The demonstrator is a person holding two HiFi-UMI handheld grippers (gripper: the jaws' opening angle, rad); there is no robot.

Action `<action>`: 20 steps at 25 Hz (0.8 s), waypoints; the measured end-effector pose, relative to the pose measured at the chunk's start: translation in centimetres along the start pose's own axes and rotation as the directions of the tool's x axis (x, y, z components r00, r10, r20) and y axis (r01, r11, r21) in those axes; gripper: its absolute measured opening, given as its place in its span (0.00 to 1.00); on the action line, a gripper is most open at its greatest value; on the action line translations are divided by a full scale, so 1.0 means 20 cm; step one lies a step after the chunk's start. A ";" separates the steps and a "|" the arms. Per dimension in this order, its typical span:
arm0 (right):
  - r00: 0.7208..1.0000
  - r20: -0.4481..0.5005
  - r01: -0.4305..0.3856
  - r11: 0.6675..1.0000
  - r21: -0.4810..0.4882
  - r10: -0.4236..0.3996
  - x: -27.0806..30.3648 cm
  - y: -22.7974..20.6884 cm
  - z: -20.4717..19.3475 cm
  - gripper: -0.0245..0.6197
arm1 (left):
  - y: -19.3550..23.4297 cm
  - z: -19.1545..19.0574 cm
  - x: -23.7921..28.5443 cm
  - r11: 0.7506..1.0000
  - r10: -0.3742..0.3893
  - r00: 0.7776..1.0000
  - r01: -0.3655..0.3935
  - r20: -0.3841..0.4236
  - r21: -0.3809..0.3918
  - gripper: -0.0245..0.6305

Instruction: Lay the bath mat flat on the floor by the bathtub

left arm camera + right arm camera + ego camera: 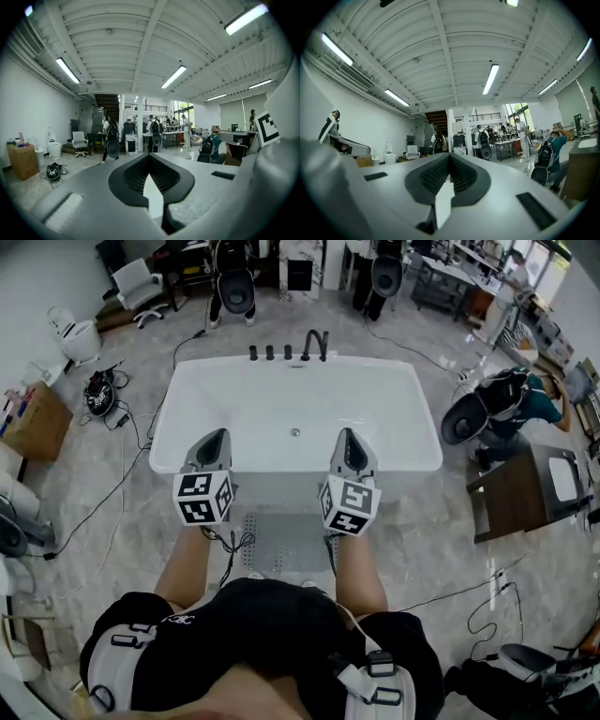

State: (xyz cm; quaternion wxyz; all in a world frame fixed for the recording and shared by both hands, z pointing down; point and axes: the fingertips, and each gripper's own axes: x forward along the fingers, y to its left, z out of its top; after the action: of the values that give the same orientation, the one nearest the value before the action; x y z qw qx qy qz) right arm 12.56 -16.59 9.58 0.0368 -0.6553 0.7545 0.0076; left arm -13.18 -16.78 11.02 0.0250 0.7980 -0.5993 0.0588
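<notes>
A grey bath mat [283, 540] with a dotted pattern lies spread on the floor right in front of the white bathtub [178, 404], between my forearms. My left gripper [214, 439] and right gripper [349, 435] are held side by side above the tub's near rim, pointing forward and level. Both are shut with nothing between the jaws. In the left gripper view the jaws [149, 155] meet against the room beyond; in the right gripper view the jaws [449, 154] do the same. Neither gripper touches the mat.
Black taps [316, 343] stand on the tub's far rim. A brown cabinet [511, 495] and a crouching person with a backpack [497, 404] are to the right. A cardboard box [33, 420], a toilet [77, 336] and floor cables [101, 395] lie to the left.
</notes>
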 end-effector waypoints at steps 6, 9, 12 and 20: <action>1.000 -0.003 -0.019 1.000 0.017 0.019 -0.03 0.04 0.02 0.05 | -0.03 0.06 -0.05 1.000 -0.010 1.000 0.010 0.013 0.013 0.04; 1.000 -0.001 -0.030 0.999 0.014 0.030 -0.04 0.05 0.02 0.05 | -0.05 0.07 -0.05 1.000 -0.013 1.000 0.013 0.016 0.014 0.04; 0.999 0.005 -0.040 0.999 -0.003 0.040 -0.06 0.07 0.04 0.05 | -0.05 0.08 -0.07 1.000 -0.014 1.000 0.014 0.018 0.016 0.04; 0.999 0.006 -0.054 0.998 -0.012 0.054 -0.08 0.12 0.06 0.05 | -0.06 0.06 -0.11 0.999 -0.030 1.000 0.030 0.009 0.022 0.04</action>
State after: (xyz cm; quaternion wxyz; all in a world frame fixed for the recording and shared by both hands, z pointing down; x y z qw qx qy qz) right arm 10.42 -14.51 8.50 0.0349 -0.6349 0.7717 0.0152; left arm -12.49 -14.50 9.50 0.0143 0.8074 -0.5866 0.0612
